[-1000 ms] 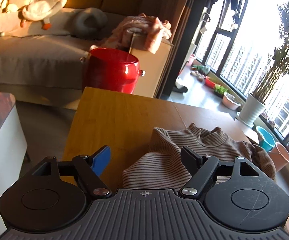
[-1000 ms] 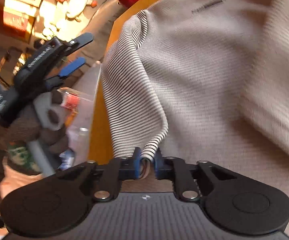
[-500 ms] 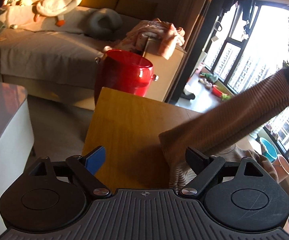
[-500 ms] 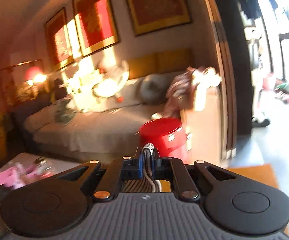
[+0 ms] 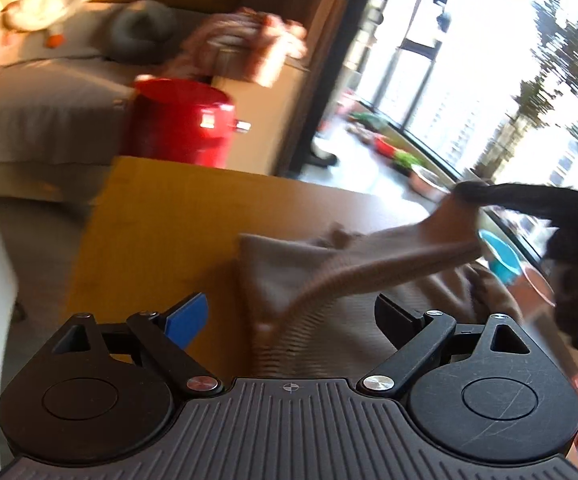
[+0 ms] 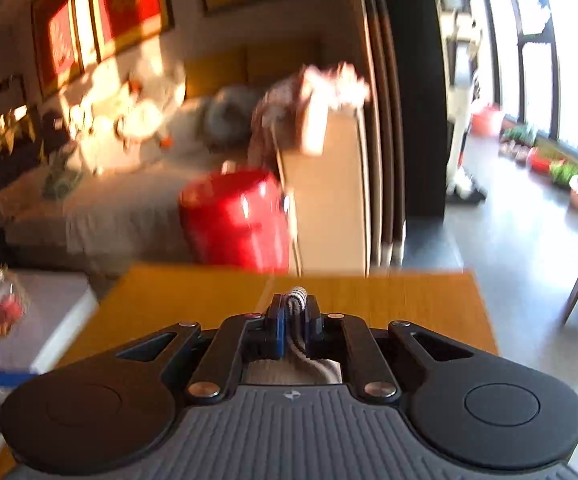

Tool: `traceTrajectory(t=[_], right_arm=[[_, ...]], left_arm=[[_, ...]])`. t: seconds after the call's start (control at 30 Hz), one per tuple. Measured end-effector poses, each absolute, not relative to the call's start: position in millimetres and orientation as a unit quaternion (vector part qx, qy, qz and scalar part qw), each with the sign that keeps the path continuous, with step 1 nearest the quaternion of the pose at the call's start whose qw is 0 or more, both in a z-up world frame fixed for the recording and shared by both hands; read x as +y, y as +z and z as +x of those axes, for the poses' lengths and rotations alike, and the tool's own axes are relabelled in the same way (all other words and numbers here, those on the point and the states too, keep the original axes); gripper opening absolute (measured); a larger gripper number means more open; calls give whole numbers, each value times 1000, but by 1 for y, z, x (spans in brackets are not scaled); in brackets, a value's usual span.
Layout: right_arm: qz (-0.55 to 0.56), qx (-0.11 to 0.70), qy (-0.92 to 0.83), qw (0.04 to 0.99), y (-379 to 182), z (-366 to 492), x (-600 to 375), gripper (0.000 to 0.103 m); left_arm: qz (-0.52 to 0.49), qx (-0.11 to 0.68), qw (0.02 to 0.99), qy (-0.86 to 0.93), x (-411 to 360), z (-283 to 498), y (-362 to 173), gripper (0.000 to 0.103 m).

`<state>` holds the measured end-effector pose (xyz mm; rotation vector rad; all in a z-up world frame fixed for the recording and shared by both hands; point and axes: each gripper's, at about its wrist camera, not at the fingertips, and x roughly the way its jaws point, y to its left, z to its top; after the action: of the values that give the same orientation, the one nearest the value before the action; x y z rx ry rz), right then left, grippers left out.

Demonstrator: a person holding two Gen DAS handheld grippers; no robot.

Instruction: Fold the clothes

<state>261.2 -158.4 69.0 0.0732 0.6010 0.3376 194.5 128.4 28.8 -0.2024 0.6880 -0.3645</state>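
Left tongs (image 5: 291, 318): I had the jaws spread wide, nothing between them, poised over the near edge of the yellow wooden desk (image 5: 161, 216). Right tongs (image 6: 293, 318): jaws pinched tight on a fold of the beige, finely striped knit sweater (image 5: 329, 276), one sleeve pulled up and away toward the desk's right edge. Remainder of sweater: heaped on the desk's near right part. Red glossy metal bucket (image 5: 181, 122): beyond the far edge.
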Motion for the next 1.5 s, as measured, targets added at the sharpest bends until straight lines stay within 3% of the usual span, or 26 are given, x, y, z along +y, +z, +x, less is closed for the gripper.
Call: traceTrajectory(t=[0.1,0.2,0.4,0.43,0.53,0.77,0.83,0.87,0.9,0.93,1.07,1.27,1.5], right_arm=[[15,326,145,934,42,261,-171,12],[11,332,104,937,35,252,-187,24],[41,313,138,939,46,190,-203,25],[48,319,164,932,46,174,-202,30],[22,334,227,915,39,122,-191,57],[-162,358,299,870,9,18,-150,72],[-202,352,278,871,-5,10,-140,70],[-187,351,272,876,-6,12,-141,37],[-158,355,264,883,-1,17,-146,16],[-125,357,249,892,6,25,-156,9],[6,327,166,930,57,60,-218,3],[142,182,80,970,176,98,-302,3],[121,147,170,967,228,152,-214,3]], left_arm=[[-72,341,911,-218,101,196,24,95],[-57,354,904,-234,80,199,11,96],[-68,345,903,-248,66,202,-6,98],[-69,346,902,-248,65,204,-8,99],[-59,358,902,-234,62,214,-20,99],[-51,355,910,-209,68,212,-19,99],[-63,356,910,-205,70,210,-14,99],[-68,356,910,-204,71,208,-12,99],[-72,355,910,-204,73,206,-9,99],[-75,353,910,-204,75,203,-7,99],[-88,346,911,-208,87,193,3,99],[-107,341,906,-227,94,188,10,99],[-114,344,898,-248,96,175,7,100]])
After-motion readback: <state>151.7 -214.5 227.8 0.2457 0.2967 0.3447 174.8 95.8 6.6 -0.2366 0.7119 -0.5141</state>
